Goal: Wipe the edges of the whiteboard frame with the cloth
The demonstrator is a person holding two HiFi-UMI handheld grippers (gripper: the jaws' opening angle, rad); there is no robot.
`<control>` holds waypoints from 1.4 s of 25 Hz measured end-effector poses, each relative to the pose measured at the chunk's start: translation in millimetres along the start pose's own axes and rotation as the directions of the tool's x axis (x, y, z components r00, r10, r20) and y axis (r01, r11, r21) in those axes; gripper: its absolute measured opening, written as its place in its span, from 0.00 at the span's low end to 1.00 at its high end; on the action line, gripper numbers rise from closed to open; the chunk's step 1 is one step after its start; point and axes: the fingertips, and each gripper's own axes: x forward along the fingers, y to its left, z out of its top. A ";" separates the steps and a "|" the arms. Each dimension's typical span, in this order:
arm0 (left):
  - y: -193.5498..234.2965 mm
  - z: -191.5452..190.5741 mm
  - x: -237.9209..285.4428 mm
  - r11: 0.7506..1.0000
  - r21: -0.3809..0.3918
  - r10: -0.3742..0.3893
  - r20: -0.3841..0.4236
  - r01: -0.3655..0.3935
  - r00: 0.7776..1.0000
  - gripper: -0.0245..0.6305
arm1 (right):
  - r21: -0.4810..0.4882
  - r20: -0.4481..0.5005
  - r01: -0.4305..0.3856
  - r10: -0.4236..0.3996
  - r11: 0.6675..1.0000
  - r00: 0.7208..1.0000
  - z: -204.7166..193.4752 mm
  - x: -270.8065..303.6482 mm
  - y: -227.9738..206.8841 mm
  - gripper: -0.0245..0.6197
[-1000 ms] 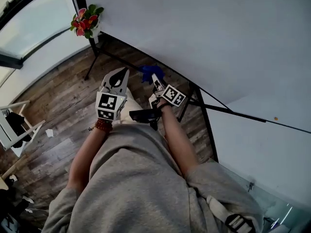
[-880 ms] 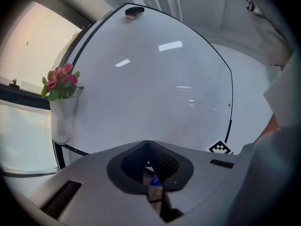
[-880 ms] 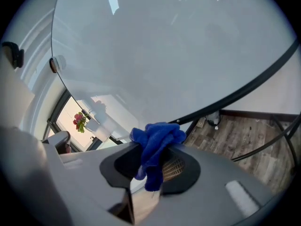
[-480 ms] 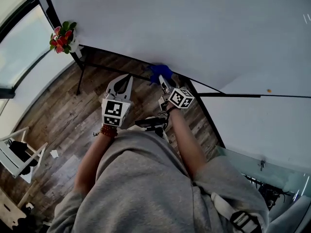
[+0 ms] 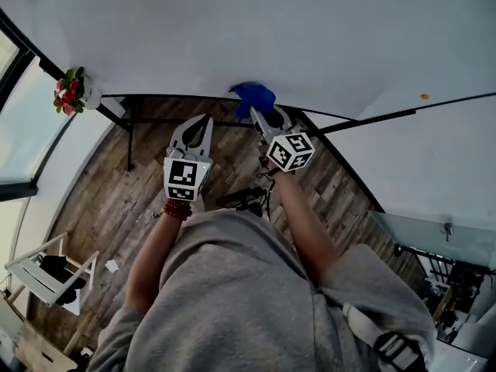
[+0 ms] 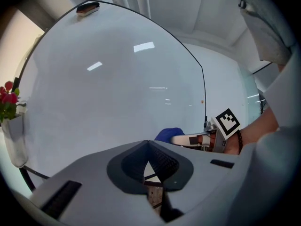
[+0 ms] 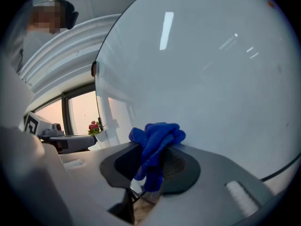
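Right gripper view shows the right gripper (image 7: 151,160) clamped on a blue cloth (image 7: 157,138). Its jaws are nearly together, with a bunched fold pinched between the pads and a loose tuft standing past the tips. The cloth looks soft, light and floppy, so it should mould around a thin rim. It could also drag or slip out if pressed hard, so a deep pinch through the bunched middle, like this one, seems the safest hold.

The tuft lies against the whiteboard (image 7: 211,79). In the head view it sits right at the lower edge of the frame (image 5: 170,97), which shows as a thin dark line.

The left gripper (image 6: 148,160) has its jaws closed tip to tip with nothing between them. It hangs just beside the right one, short of the board and over the wooden floor (image 5: 116,200).

Both forearms reach forward from the body. The right one stretches further, its gripper angled up at the frame. A flower pot (image 5: 71,91) hangs at the board's far left.
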 end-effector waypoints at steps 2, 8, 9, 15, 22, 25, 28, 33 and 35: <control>-16.8 14.2 2.2 1.000 0.017 -0.011 0.023 0.011 1.000 0.05 | -0.084 0.026 0.000 0.003 0.996 1.000 17.2 -15.0 5.7 0.20; -82.8 50.1 9.5 0.997 0.067 -0.041 0.100 0.035 0.994 0.05 | -0.264 0.124 0.034 -0.001 0.964 0.992 68.1 -76.7 13.7 0.20; -94.8 55.0 11.1 0.996 0.076 -0.048 0.111 0.040 0.993 0.05 | -0.287 0.139 0.045 -0.004 0.957 0.990 75.2 -88.0 13.8 0.20; -172.7 71.4 12.9 0.988 0.128 -0.100 0.144 0.081 0.985 0.05 | -0.366 0.232 0.117 -0.031 0.923 0.972 101.9 -164.5 10.1 0.20; -239.7 63.9 -1.6 0.986 0.149 -0.103 0.153 0.080 0.983 0.05 | -0.379 0.258 0.223 -0.129 0.898 0.957 88.7 -244.8 -3.8 0.20; -264.6 57.8 -10.2 0.984 0.153 -0.114 0.145 0.092 0.983 0.05 | -0.372 0.265 0.275 -0.182 0.887 0.947 81.0 -276.3 -10.8 0.20; -288.0 52.4 -16.3 0.982 0.160 -0.126 0.146 0.102 0.981 0.05 | -0.351 0.275 0.318 -0.228 0.881 0.934 71.7 -307.2 -17.7 0.20; -327.7 38.1 -24.2 0.979 0.153 -0.154 0.134 0.133 0.979 0.05 | -0.340 0.274 0.374 -0.290 0.863 0.917 58.8 -355.5 -25.4 0.20; -342.0 28.1 -27.3 0.977 0.151 -0.167 0.119 0.149 0.979 0.05 | -0.332 0.276 0.397 -0.314 0.856 0.908 55.2 -373.3 -28.7 0.20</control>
